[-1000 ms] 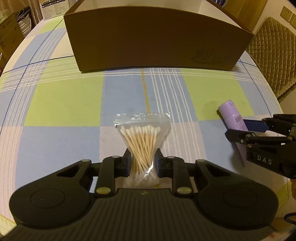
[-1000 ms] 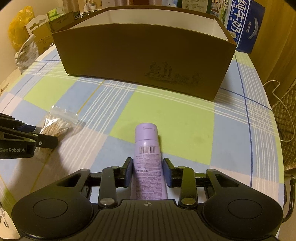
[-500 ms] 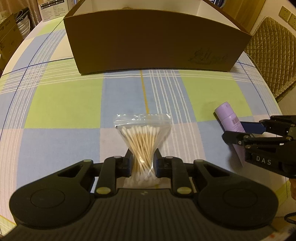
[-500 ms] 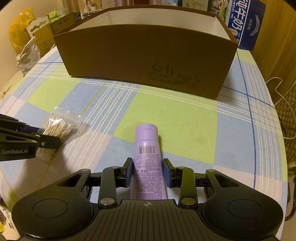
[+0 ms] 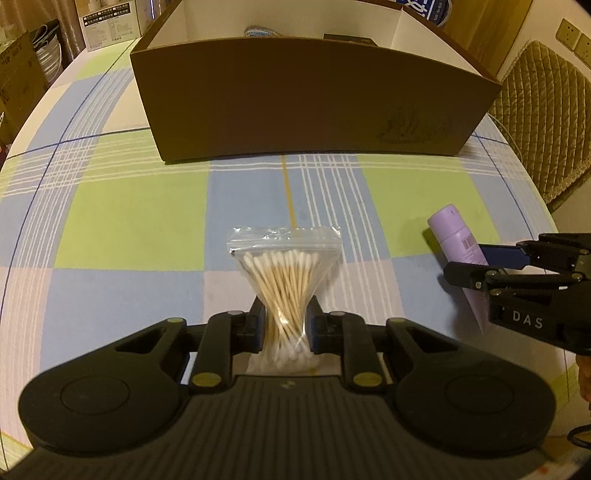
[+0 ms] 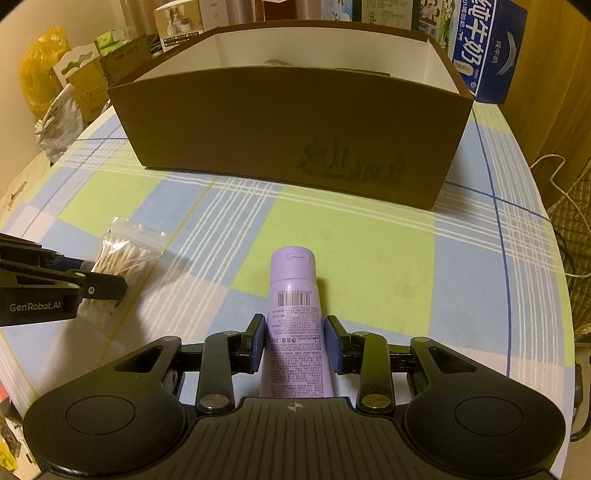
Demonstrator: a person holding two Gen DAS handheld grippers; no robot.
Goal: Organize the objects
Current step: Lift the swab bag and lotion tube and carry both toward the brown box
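Note:
My left gripper [image 5: 285, 325] is shut on a clear zip bag of cotton swabs [image 5: 284, 273], pinching its middle; the bag is held above the checked tablecloth. My right gripper [image 6: 294, 345] is shut on a lilac tube [image 6: 293, 314] with a barcode, cap pointing forward, lifted off the cloth. Each gripper shows in the other's view: the right one with the tube [image 5: 458, 236] at the right, the left one with the swab bag [image 6: 122, 254] at the left. A large brown cardboard box [image 5: 306, 107] with a white inside stands open ahead of both; it also shows in the right wrist view [image 6: 288, 129].
Dark items lie inside the box near its far wall [image 5: 262, 31]. A blue milk carton [image 6: 487, 48] stands behind the box at the right. A quilted chair [image 5: 543, 110] is beyond the table's right edge. Boxes and bags [image 6: 66, 85] crowd the far left.
Both grippers have risen with their objects; the views now look over the box's front wall into its inside. The box appears slightly closer.

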